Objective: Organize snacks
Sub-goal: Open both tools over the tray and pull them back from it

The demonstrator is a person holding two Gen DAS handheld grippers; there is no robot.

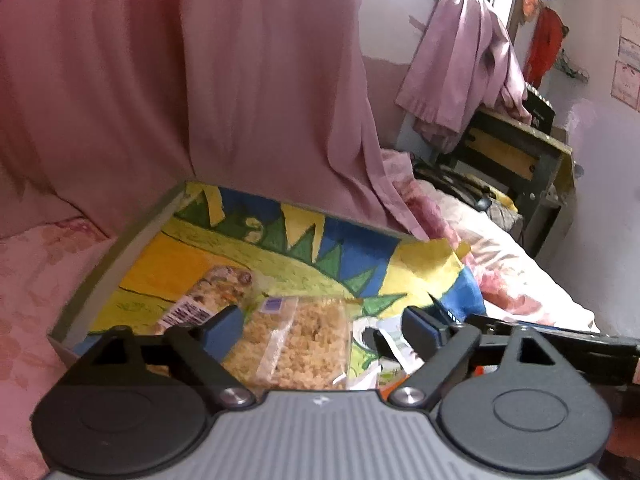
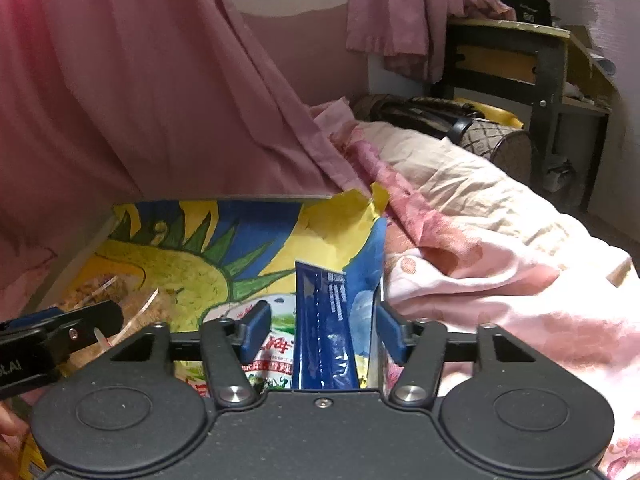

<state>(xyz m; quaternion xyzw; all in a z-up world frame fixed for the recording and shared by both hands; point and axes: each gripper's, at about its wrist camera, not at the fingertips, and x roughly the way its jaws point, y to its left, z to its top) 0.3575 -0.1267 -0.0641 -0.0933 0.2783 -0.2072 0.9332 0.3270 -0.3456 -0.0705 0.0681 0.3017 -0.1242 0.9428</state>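
A low tray (image 1: 120, 248) lined with a yellow, green and blue painted sheet lies on the bed. In the left wrist view a clear pack of tan crispy snack (image 1: 296, 344) lies between the wide-open fingers of my left gripper (image 1: 320, 326), with a printed snack bag (image 1: 216, 288) beyond it. In the right wrist view a dark blue snack packet (image 2: 326, 332) stands between the open fingers of my right gripper (image 2: 320, 330), above a green and white bag (image 2: 276, 354). The blue packet touches neither pad. The tray (image 2: 80, 260) shows there too.
Pink curtain (image 1: 200, 80) hangs behind the tray. Pink flowered bedding (image 2: 500, 272) spreads to the right. A dark desk (image 2: 520, 64) with draped pink cloth stands at the far right, bags (image 2: 460, 124) below it. The left gripper (image 2: 60, 332) shows at the right view's left edge.
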